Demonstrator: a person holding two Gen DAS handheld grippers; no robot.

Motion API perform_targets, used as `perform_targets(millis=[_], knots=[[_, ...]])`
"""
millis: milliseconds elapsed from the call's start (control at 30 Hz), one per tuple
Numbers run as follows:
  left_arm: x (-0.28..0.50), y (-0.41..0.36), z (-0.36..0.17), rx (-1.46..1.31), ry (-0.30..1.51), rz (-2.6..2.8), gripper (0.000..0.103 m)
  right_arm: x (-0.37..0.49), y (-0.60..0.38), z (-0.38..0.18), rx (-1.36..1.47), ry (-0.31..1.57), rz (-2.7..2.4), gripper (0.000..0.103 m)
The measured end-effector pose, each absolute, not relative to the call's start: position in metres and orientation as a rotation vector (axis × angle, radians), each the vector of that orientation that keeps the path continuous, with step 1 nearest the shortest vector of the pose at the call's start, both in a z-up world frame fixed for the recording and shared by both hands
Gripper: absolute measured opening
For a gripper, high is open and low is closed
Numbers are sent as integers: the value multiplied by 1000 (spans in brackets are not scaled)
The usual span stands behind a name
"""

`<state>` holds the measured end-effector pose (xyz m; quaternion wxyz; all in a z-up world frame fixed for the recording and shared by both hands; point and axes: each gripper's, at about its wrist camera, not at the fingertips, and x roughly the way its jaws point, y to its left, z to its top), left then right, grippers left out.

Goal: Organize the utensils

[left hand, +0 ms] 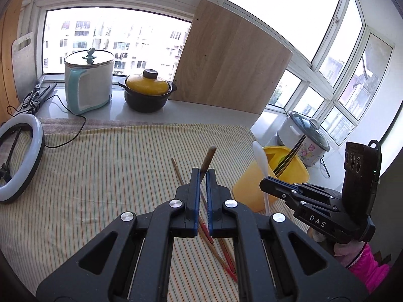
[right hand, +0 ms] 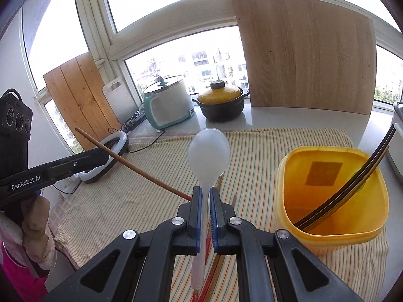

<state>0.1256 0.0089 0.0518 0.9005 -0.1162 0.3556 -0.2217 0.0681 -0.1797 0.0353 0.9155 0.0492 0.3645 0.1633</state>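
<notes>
My left gripper [left hand: 203, 171] is shut on a brown wooden chopstick [left hand: 208, 158] and holds it above the striped cloth; the same chopstick [right hand: 131, 164] slants across the right wrist view. My right gripper [right hand: 205, 191] is shut on the handle of a white plastic spoon [right hand: 208, 154], bowl up, left of the yellow container [right hand: 327, 234]. The spoon [left hand: 260, 159] also shows in the left wrist view beside the container [left hand: 248, 188]. Two dark chopsticks [right hand: 352, 186] lean inside the container. More red-tipped wooden chopsticks [left hand: 221, 251] lie on the cloth under my left gripper.
A striped cloth [left hand: 100, 176] covers the table. At the back stand a teal and white cooker [left hand: 87, 80], a yellow-lidded black pot [left hand: 148, 93] and a wooden board [left hand: 231, 60]. A ring light [left hand: 20, 158] lies at left. A floral rice cooker [left hand: 306, 141] stands behind the container.
</notes>
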Motion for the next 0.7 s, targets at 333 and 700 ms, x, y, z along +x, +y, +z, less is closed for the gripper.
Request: perform_targets(millis=[333,700], knots=[[120,-11,86,-242,660,-523,0,61,-219,63,153,665,275,4],[128,-26,67,-191,720,-507,0,56,-249,66,185,646,231,4]])
